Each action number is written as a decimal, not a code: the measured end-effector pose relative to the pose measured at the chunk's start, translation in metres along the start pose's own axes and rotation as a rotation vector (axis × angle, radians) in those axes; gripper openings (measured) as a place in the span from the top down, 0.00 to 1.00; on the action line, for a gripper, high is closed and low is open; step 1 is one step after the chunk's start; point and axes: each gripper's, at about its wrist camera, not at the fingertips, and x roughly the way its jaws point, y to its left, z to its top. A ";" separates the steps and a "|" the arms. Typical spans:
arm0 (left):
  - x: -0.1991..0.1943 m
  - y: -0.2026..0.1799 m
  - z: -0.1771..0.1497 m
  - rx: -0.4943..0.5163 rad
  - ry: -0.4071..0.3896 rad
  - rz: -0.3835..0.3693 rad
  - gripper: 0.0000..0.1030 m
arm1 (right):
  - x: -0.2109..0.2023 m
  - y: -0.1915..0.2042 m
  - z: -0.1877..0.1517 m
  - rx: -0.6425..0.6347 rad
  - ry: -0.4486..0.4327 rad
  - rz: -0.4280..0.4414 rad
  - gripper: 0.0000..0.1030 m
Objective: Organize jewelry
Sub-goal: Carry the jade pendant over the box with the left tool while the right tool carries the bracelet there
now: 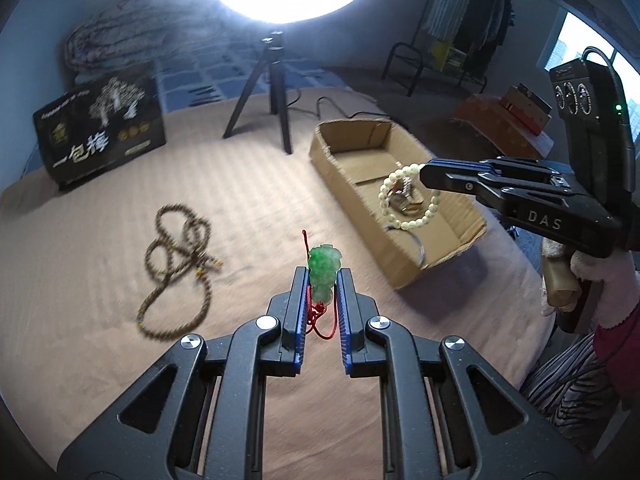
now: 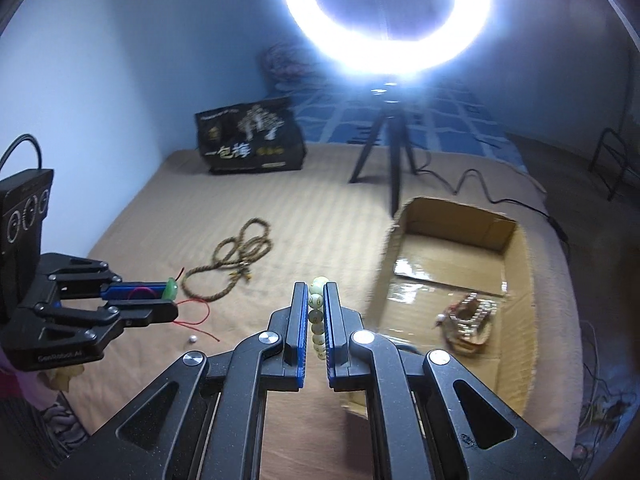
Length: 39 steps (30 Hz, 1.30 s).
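My left gripper (image 1: 323,276) is shut on a green jade pendant (image 1: 324,272) with a red cord, held above the tan bedcover; it also shows in the right wrist view (image 2: 171,289). My right gripper (image 2: 316,292) is shut on a cream bead bracelet (image 2: 317,316), which hangs over the open cardboard box (image 1: 332,148) in the left wrist view (image 1: 408,200). A gold watch or chain piece (image 2: 470,320) lies inside the box (image 2: 520,280). A long brown bead necklace (image 1: 180,264) lies coiled on the bedcover, left of the box (image 2: 236,256).
A ring light on a black tripod (image 1: 272,92) stands behind the box, its cable trailing right. A black printed bag (image 1: 100,128) stands at the back left. A small silver bead (image 2: 193,339) lies on the cover. A chair and clothes rack (image 1: 460,40) stand beyond the bed.
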 end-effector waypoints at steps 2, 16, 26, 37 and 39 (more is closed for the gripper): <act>0.004 -0.007 0.005 0.008 -0.004 -0.012 0.88 | -0.005 -0.011 -0.001 0.018 -0.004 -0.017 0.94; 0.057 -0.059 0.037 0.044 0.004 -0.054 0.88 | -0.011 -0.071 0.001 0.108 0.004 -0.092 0.94; 0.098 -0.071 0.062 0.048 0.018 -0.031 0.88 | -0.009 -0.091 -0.008 0.144 0.035 -0.114 0.94; 0.133 -0.079 0.079 0.043 0.054 -0.015 0.88 | 0.011 -0.103 -0.020 0.169 0.113 -0.130 0.94; 0.136 -0.079 0.081 0.039 0.060 -0.015 0.88 | 0.014 -0.103 -0.021 0.173 0.121 -0.128 0.94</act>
